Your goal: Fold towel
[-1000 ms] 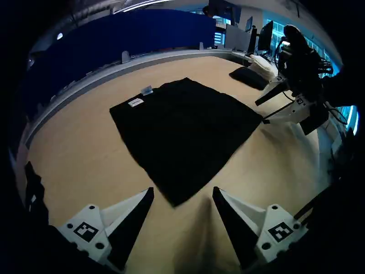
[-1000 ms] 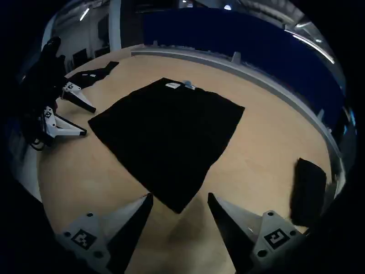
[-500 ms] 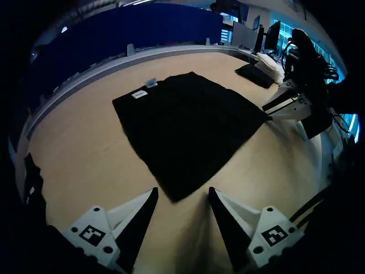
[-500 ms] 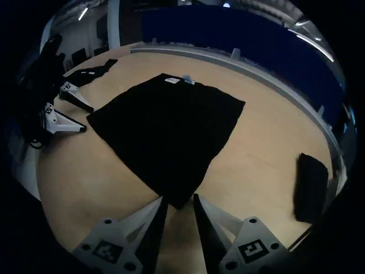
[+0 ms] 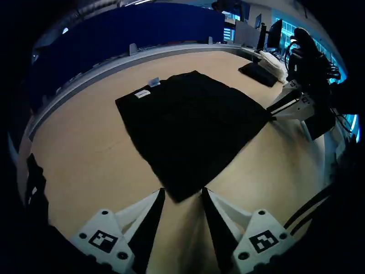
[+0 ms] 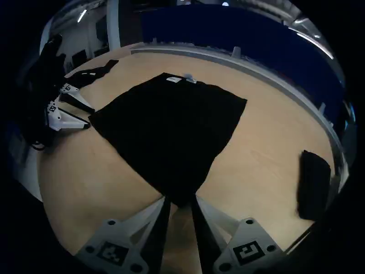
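A black towel [image 5: 191, 123] lies spread flat on the wooden table [image 5: 82, 146], with a white label [image 5: 142, 93] at its far corner. In the left gripper view my left gripper [image 5: 181, 191] is low at the nearest corner, the corner lying between its fingers, which still stand a little apart. In the right gripper view that gripper [image 6: 90, 118] sits at the towel's left corner. My right gripper [image 6: 179, 198] is shut on the towel's [image 6: 173, 128] near corner. From the left gripper view, the right gripper [image 5: 270, 115] pinches the towel's right corner, held by a gloved hand [image 5: 310, 59].
A folded dark cloth [image 6: 314, 185] lies at the table's right edge. Another dark cloth [image 5: 258, 73] and a white one [image 5: 271, 61] lie at the far end near monitors [image 5: 255, 32]. A blue partition [image 5: 127, 32] runs along the table's far edge.
Both grippers dropped toward their towel corners. The right gripper's fingers closed onto its corner; the left gripper's fingers narrowed around its corner.
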`<control>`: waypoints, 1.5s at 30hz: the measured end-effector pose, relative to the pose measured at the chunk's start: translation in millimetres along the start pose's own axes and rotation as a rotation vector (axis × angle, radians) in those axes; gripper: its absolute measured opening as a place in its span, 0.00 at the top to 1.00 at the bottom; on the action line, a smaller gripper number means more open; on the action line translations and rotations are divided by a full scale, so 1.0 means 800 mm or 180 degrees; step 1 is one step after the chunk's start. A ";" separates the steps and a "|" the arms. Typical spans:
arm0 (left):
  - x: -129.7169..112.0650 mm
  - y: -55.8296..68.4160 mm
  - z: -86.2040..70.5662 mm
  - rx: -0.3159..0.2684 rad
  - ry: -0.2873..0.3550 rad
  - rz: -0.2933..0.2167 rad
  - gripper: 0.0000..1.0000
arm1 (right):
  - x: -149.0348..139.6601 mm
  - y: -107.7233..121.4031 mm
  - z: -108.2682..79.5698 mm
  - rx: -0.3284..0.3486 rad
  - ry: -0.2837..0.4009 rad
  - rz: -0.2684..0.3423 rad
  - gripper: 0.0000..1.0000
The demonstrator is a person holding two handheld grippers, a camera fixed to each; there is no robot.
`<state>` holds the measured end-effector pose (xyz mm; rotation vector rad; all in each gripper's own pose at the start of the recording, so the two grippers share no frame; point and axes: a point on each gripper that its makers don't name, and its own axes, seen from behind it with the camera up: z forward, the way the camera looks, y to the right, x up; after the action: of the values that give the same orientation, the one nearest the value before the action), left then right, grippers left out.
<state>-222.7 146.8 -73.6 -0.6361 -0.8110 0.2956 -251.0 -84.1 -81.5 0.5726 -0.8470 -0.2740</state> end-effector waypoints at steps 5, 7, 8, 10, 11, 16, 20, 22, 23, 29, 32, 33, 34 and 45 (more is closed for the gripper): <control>0.000 0.000 0.002 0.0003 -0.0011 -0.0002 0.58 | 0.001 -0.002 0.000 0.0007 -0.0002 0.0026 0.76; 0.000 -0.001 0.002 0.0016 -0.0024 -0.0014 0.64 | 0.001 -0.002 0.000 0.0006 -0.0001 0.0033 0.79; -0.001 -0.001 0.002 0.0024 -0.0031 -0.0021 0.67 | 0.001 -0.002 0.000 0.0006 0.0000 0.0035 0.80; -0.001 -0.003 0.001 0.0045 -0.0040 -0.0039 0.75 | 0.001 -0.002 -0.001 0.0013 -0.0002 0.0038 0.81; -0.001 -0.004 0.001 0.0056 -0.0044 -0.0049 0.78 | 0.001 -0.002 -0.001 0.0017 -0.0003 0.0040 0.81; 0.000 -0.005 0.001 0.0067 -0.0039 -0.0054 0.87 | 0.002 -0.002 -0.003 0.0014 -0.0002 0.0041 0.88; 0.003 -0.001 0.001 0.0064 -0.0018 -0.0008 0.89 | 0.002 -0.001 -0.002 0.0004 0.0000 0.0043 0.88; 0.004 0.001 0.000 0.0049 -0.0013 -0.0012 0.90 | 0.003 -0.001 -0.002 0.0007 0.0003 0.0046 0.89; 0.004 0.003 0.000 0.0041 -0.0012 -0.0017 0.90 | 0.003 -0.001 -0.002 0.0008 0.0004 0.0047 0.89; 0.011 0.005 -0.001 0.0015 0.0041 -0.0121 0.91 | 0.012 0.000 -0.005 0.0005 0.0068 0.0083 0.89; 0.015 0.004 -0.004 0.0018 0.0063 -0.0158 0.91 | 0.017 0.001 -0.006 0.0007 0.0094 0.0098 0.89; 0.016 0.003 -0.006 0.0022 0.0072 -0.0167 0.91 | 0.019 0.001 -0.006 0.0007 0.0103 0.0101 0.89; 0.017 0.002 -0.008 0.0028 0.0084 -0.0174 0.91 | 0.021 0.001 -0.007 0.0006 0.0114 0.0103 0.89; 0.033 -0.004 -0.030 0.0060 0.0167 -0.0256 0.91 | 0.046 0.000 -0.024 0.0011 0.0225 0.0112 0.89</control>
<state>-187.1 146.8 -68.8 -0.5898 -0.7804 0.2125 -212.5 -93.6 -68.5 0.5667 -0.7887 -0.2190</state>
